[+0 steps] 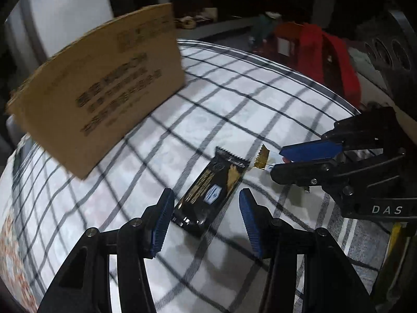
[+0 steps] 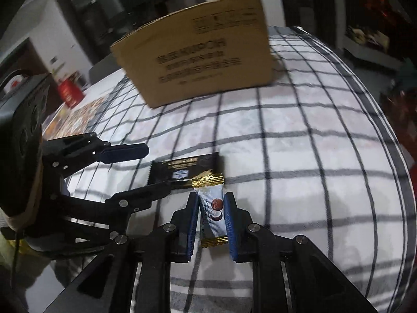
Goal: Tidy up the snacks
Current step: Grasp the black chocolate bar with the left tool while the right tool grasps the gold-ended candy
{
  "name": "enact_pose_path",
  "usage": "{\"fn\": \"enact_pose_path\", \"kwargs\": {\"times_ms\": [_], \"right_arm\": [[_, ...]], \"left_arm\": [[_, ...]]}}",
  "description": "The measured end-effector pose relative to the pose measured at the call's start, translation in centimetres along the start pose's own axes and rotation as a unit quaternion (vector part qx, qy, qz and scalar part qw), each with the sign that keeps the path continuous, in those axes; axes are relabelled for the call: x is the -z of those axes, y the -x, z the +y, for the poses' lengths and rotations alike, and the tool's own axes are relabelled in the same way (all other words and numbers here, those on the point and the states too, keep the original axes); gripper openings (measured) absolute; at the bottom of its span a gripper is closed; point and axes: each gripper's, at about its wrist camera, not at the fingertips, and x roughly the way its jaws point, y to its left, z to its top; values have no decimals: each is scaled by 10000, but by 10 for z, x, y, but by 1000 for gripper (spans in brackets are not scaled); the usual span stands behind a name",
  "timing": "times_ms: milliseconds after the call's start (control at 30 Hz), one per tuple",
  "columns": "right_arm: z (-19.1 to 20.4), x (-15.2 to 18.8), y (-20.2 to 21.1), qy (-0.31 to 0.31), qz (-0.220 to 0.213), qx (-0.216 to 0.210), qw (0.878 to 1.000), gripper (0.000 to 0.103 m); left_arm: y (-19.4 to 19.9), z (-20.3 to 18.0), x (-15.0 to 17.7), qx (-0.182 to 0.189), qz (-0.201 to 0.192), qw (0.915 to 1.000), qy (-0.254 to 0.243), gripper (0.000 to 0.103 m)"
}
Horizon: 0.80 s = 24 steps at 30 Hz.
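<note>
Right gripper [image 2: 211, 219] fingers clamped on white candy bar [image 2: 212, 208]; left gripper [image 1: 206, 216] fingers apart over black snack bar [image 1: 208, 190]. Next: carry to cardboard box [image 2: 198, 60] at desk's far edge.

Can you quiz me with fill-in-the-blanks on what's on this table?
1. The right gripper is shut on a white ___ with gold ends.
2. The black bar lies between the open fingers of the ___ gripper.
3. Behind the snacks stands a brown cardboard ___.
4. The tablecloth has a ___ pattern.

Missing words: candy; left; box; checked
</note>
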Motion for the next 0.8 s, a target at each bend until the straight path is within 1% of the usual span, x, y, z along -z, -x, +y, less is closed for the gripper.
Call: {"fn": "enact_pose_path", "kwargs": {"times_ms": [100,200,367,467,533,600,700,800], "right_arm": [[-1,-2,-2,-105,45,88,9999,21],[-2,-3,-2,-198,51,100,9997,21],[-3,-7,-6,-286,69,98,9995,21],[-5,-6,-7,-339,94,120,9993,21],[-6,-6,-8,-355,108,123,9992,21],[-6,-6,-9,-372,123,119,9992,21],[-6,-6,-8,-362,95,124,9992,21],[-6,-7,-5,-363,47,121,9993,21]], "left_arm": [[-12,1,-5,229,167,9994,-193,51],[-22,2,-10,341,290,9984,-346,51],[-34,3,-13,547,462,9964,-446,51],[-39,1,-12,529,503,9961,-498,49],[-39,2,-12,587,478,9960,-470,43],[-39,3,-13,590,472,9962,-426,39],[-37,3,-12,468,415,9973,-376,37],[-32,5,-10,317,327,9988,-159,37]]}}
